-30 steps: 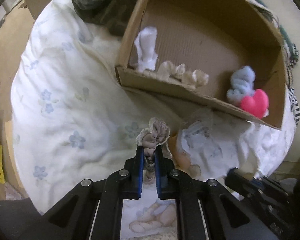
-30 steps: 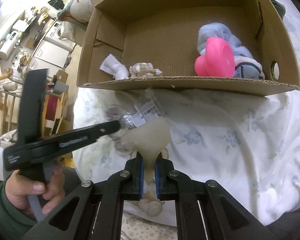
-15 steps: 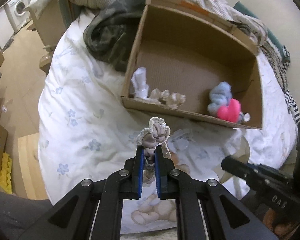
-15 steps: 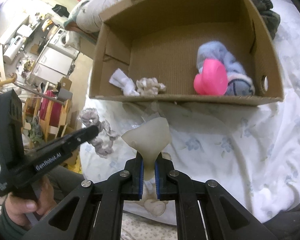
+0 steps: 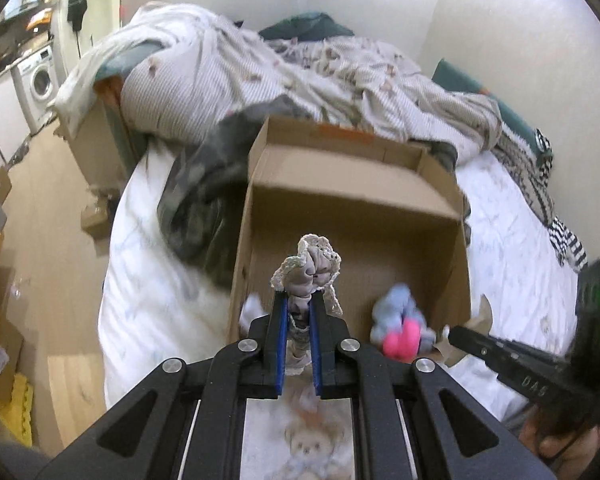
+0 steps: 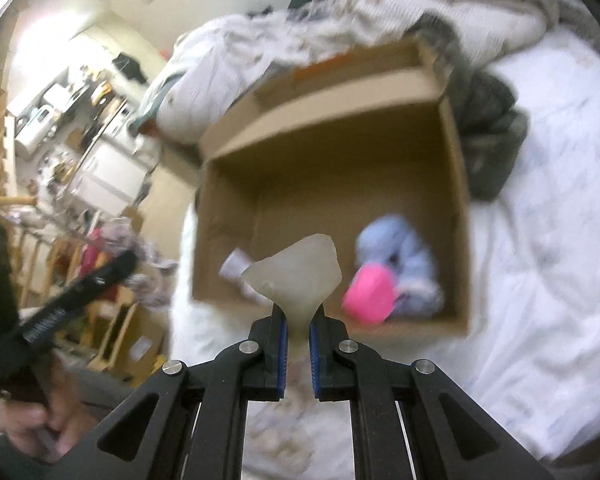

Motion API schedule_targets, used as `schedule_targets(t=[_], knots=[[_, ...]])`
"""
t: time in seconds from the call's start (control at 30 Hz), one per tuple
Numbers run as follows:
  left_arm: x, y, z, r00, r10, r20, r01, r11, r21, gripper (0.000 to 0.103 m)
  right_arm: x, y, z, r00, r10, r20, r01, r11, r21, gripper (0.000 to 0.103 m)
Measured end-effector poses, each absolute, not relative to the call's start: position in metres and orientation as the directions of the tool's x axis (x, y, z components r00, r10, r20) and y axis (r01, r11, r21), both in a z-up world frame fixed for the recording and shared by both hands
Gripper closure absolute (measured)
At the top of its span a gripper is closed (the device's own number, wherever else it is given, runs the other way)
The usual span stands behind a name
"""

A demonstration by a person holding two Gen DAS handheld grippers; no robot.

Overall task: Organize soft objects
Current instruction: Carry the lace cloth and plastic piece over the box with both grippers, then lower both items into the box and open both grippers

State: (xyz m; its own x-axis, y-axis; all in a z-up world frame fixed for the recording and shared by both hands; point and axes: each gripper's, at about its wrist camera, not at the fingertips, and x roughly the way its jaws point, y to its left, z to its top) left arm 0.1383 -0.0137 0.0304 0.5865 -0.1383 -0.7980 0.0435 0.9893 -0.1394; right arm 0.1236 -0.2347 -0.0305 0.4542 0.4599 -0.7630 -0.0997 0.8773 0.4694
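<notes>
The left gripper (image 5: 298,306) clamps a crumpled, lace-edged grey cloth (image 5: 308,268); the right gripper (image 6: 298,320) pinches a smooth, translucent fan-shaped piece (image 6: 296,276). Both hang before the open corrugated cardboard box (image 5: 352,196) at 12 o'clock, a fuzzy blue-and-pink plush (image 6: 396,272) inside at 2 o'clock.

A lived-in home, a bedroom opening onto a utility corner. Shown by the bed (image 5: 148,308) under a white flowered sheet, with a rumpled striped duvet (image 5: 228,68) heaped at its far end against a plain wall. Left of the bed, across a wooden floor (image 5: 40,208), a front-loading washing machine (image 5: 40,76). Beyond the bed's left side in the right wrist view, cluttered shelves of household appliances (image 6: 60,108). On the bed, an open cardboard box (image 5: 340,196) beside dark crumpled clothing (image 5: 204,196).
</notes>
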Motion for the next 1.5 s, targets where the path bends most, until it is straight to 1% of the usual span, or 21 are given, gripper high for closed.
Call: schedule_targets(t=[0.13,0.23,0.3,0.37,0.47,0.57,0.63,0.9,1.03,1.27,1.5], knots=[[0.157,-0.026,0.026,0.617,-0.105,-0.78,0.072,0.994,-0.077,0.094,0.132,-0.251,-0.048,0.484,0.407,-0.775,-0.018,0.89,0.456,0.092],[0.167,-0.027,0.01,0.605,-0.13,-0.785,0.078,0.991,-0.104,0.094,0.14,-0.26,-0.061,0.475,0.395,-0.787,0.037,0.884,0.466,0.092],[0.17,-0.027,-0.003,0.603,-0.126,-0.788,0.072,0.992,-0.104,0.094,0.14,-0.263,-0.065,0.47,0.391,-0.791,0.045,0.885,0.464,0.092],[0.172,-0.026,-0.018,0.595,-0.114,-0.796,0.067,0.994,-0.092,0.094,0.142,-0.262,-0.068,0.462,0.382,-0.8,0.045,0.891,0.451,0.092],[0.178,-0.023,-0.039,0.559,-0.119,-0.821,0.053,0.993,-0.108,0.094,0.146,-0.254,-0.074,0.441,0.381,-0.813,0.042,0.896,0.442,0.092],[0.178,-0.022,-0.048,0.543,-0.128,-0.83,0.054,0.992,-0.117,0.094,0.148,-0.247,-0.08,0.421,0.374,-0.826,0.029,0.905,0.425,0.092],[0.178,-0.023,-0.051,0.541,-0.123,-0.832,0.061,0.992,-0.107,0.094,0.15,-0.242,-0.081,0.408,0.373,-0.833,0.016,0.91,0.415,0.092],[0.181,-0.027,-0.06,0.497,-0.15,-0.855,0.062,0.989,-0.138,0.094,0.156,-0.232,-0.091,0.365,0.374,-0.853,-0.001,0.916,0.401,0.092],[0.18,-0.031,-0.062,0.486,-0.14,-0.863,0.066,0.99,-0.123,0.094,0.158,-0.229,-0.092,0.357,0.372,-0.857,-0.012,0.919,0.394,0.092],[0.179,-0.038,-0.072,0.444,-0.148,-0.884,0.086,0.989,-0.122,0.094,0.161,-0.219,-0.091,0.355,0.386,-0.852,-0.052,0.918,0.394,0.092],[0.176,-0.042,-0.075,0.441,-0.143,-0.886,0.098,0.989,-0.111,0.094,0.161,-0.215,-0.091,0.355,0.393,-0.848,-0.068,0.916,0.396,0.092]])
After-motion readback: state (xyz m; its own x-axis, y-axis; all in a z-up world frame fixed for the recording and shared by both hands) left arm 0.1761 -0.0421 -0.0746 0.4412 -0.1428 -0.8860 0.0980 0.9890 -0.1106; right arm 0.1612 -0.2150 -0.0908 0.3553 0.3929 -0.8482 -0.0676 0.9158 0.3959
